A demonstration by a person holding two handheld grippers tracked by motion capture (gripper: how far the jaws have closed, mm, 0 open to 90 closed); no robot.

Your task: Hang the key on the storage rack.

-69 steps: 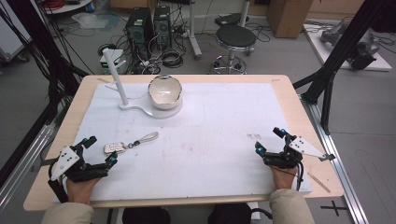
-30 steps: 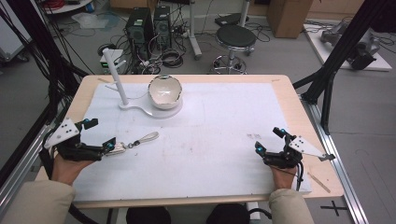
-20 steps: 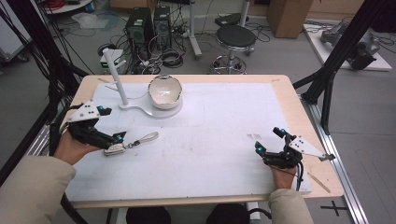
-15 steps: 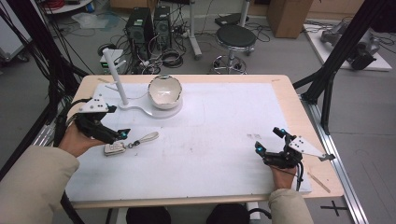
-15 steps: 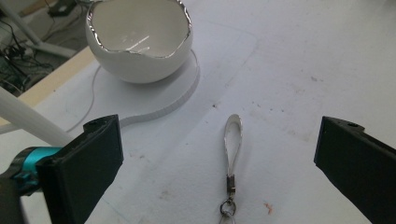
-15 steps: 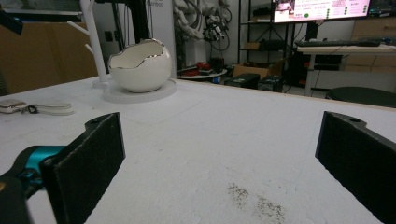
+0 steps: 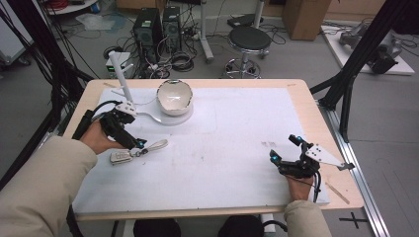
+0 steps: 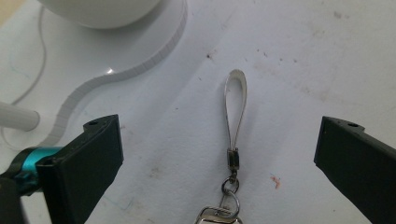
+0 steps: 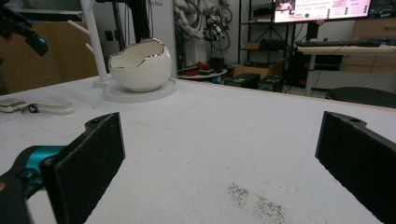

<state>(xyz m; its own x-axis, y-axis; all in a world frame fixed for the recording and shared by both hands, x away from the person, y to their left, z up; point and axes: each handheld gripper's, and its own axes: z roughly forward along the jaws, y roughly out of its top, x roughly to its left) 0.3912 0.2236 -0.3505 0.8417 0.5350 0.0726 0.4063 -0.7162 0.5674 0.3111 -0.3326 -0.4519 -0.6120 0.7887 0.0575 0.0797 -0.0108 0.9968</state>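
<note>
While my left tool [image 7: 137, 143] hangs over the key fob [image 7: 120, 157] with its jaws spread wide and nothing between them, the step in hand is, as I judge it, the pickup of that fob by its strap [image 8: 234, 108]. In the left gripper view the pale loop lies flat on the white surface [image 7: 232, 133], midway between my two jaws and clear of both, with the metal clasp [image 8: 232, 158] and small rings [image 8: 229, 190] below it at the frame's lower edge. To do this well I should lower the tool straight down, keep the strap centred, and close near the clasp, where the loop is narrow and less likely to slip sideways; closing on the far end of the loop could let the fob swing. The fob itself is a small, pale, flattish body at the left of the surface, near the front, its strap running toward the white bowl [image 7: 174, 97] on its round base [image 7: 165, 117]; the two are apart. The strap looks thin and limp, so I expect it to fold on contact. My right tool [image 7: 285, 149] rests low at the right of the surface, jaws likewise wide apart and empty.
</note>
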